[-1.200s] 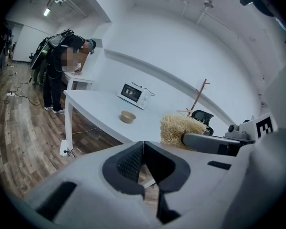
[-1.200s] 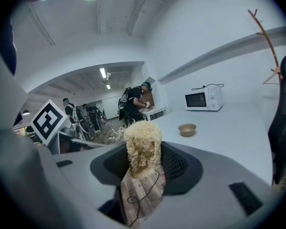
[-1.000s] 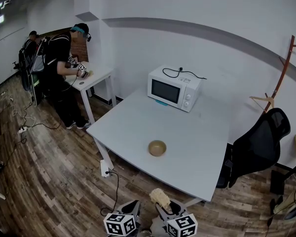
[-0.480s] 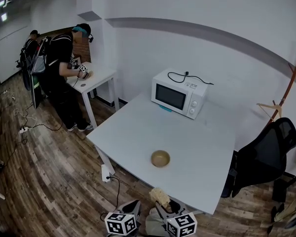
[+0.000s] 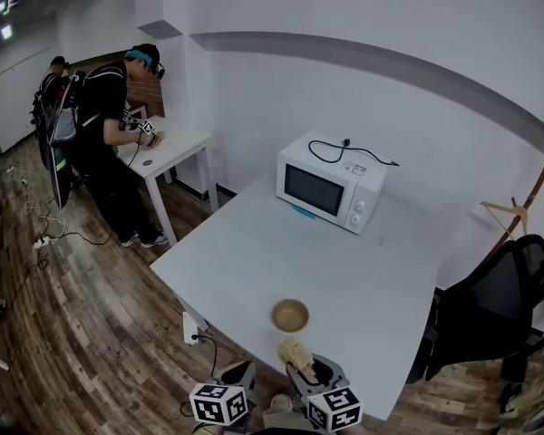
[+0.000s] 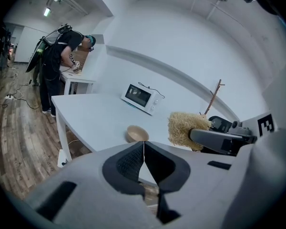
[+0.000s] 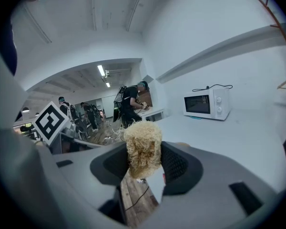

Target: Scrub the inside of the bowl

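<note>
A small tan bowl [image 5: 290, 315] sits near the front edge of the white table [image 5: 254, 261]; it also shows in the left gripper view as the bowl [image 6: 136, 133]. My right gripper [image 5: 301, 362] is shut on a straw-coloured scrubber [image 5: 296, 353], held just short of the bowl; in its own view the scrubber [image 7: 143, 149] stands between the jaws. My left gripper [image 5: 240, 377] is shut with nothing in it, low at the table's front edge, left of the right one. Its jaws [image 6: 143, 162] meet in a thin line.
A white microwave [image 5: 330, 193] stands at the table's far side. A black office chair [image 5: 494, 311] is at the right. A person [image 5: 109, 125] works at a smaller white table [image 5: 177, 145] at the back left. Cables lie on the wooden floor.
The view has moved closer to the table. The bowl now lies nearer to both grippers, and the scrubber has come almost up to it.
</note>
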### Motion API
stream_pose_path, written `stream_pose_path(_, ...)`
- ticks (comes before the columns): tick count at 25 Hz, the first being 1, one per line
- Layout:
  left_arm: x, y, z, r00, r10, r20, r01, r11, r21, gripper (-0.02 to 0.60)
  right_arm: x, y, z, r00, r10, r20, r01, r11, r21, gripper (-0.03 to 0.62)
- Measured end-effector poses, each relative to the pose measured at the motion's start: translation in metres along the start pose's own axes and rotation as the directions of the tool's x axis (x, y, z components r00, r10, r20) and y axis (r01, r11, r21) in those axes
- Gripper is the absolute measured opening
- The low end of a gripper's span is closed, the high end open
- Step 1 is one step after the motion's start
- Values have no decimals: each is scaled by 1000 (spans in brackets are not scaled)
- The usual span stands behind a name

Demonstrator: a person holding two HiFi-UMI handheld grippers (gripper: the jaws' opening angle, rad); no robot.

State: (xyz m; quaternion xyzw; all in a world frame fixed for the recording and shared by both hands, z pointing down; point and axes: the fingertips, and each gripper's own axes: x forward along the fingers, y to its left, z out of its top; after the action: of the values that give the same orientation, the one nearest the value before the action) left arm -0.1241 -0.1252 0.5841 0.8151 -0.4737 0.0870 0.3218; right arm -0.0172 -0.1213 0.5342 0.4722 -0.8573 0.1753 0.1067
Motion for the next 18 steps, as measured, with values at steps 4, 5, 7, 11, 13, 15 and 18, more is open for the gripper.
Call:
stream_pose_path(4, 27, 5, 17, 1000, 17, 4, -16, 1000, -2, 20, 18, -27, 12, 1000, 2, -6, -2, 1000, 1, 184)
stream_pose_path(5, 34, 6, 20, 1000, 23, 2, -23, 1000, -2, 20, 23, -33, 15, 1000, 6, -5, -6, 1000, -1, 184)
stream_pose_path(7, 46, 11, 24, 999, 40, 0, -40, 999, -6, 20, 31, -44, 20, 1000, 14, -1, -14, 1000, -7, 184)
stream_pose_path(11, 70, 22, 34, 997, 73, 2, -73, 997, -19, 20, 49, -63, 28, 999, 37, -2, -37, 999, -22, 184)
stream_pose_path(13, 80, 25, 34, 996, 86, -7, -86, 996, -21, 20, 54, -70, 26, 999, 47, -18, -48, 998, -33, 184)
stream_pose_path(15, 89, 27, 33, 995, 102, -16, -103, 995, -16, 20, 58, -78, 22, 998, 53, -37, -55, 998, -39, 184)
stream_pose_path(18, 101, 31, 33, 991, 130, -31, -131, 991, -12, 20, 64, -90, 17, 997, 54, -56, -56, 998, -30, 184)
